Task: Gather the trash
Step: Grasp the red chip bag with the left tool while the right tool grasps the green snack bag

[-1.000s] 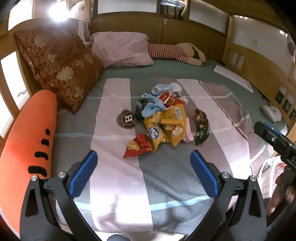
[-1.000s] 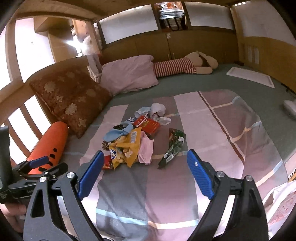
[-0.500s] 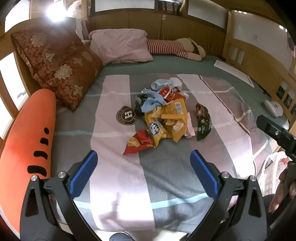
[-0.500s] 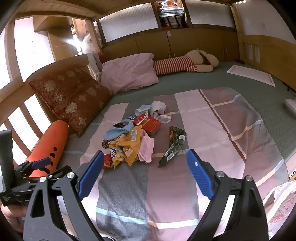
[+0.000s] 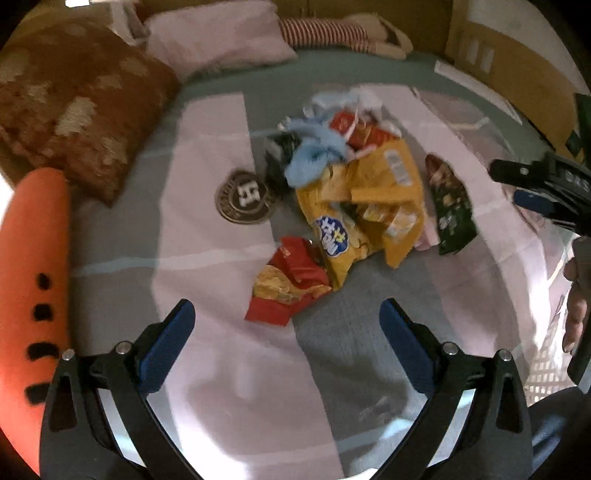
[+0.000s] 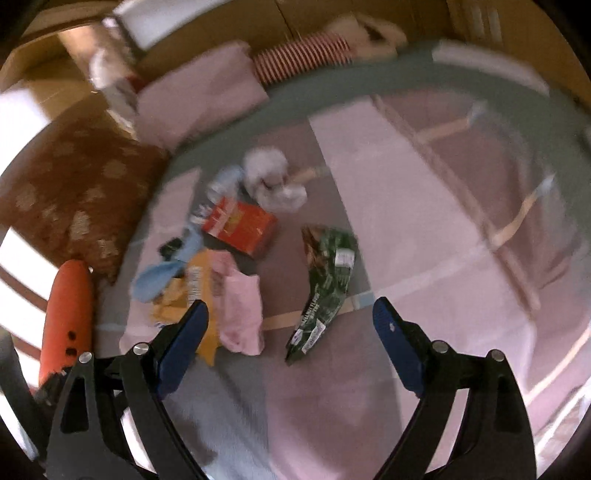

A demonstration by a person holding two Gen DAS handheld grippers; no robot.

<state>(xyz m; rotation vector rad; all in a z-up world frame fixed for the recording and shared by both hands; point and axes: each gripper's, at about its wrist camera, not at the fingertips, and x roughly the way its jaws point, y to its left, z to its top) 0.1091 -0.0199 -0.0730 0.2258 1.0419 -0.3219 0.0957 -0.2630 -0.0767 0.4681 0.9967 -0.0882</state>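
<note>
A heap of trash lies mid-bed on the striped cover. In the left wrist view a red snack bag (image 5: 286, 286) lies nearest, with a yellow bag (image 5: 365, 206) behind it and a dark green bag (image 5: 450, 206) to the right. My left gripper (image 5: 282, 332) is open just short of the red bag, nothing between its fingers. In the right wrist view the green bag (image 6: 325, 288) lies just ahead of my open right gripper (image 6: 290, 332), beside a pink cloth (image 6: 242, 314), a red box (image 6: 240, 225) and a white wad (image 6: 275, 181). The right gripper (image 5: 543, 188) also shows at the left view's right edge.
An orange carrot-shaped cushion (image 5: 33, 295) runs along the bed's left side, a brown patterned pillow (image 5: 81, 122) and a pink pillow (image 5: 218, 40) behind it. A striped plush toy (image 5: 332, 33) lies at the head. Light blue cloth (image 5: 314, 155) tops the heap. A white bag (image 5: 550, 354) hangs at the right edge.
Both grippers have dropped and moved in toward the heap, which now looks much larger. The right view has rolled, and both views are blurred by motion. The jaws have stayed wide.
</note>
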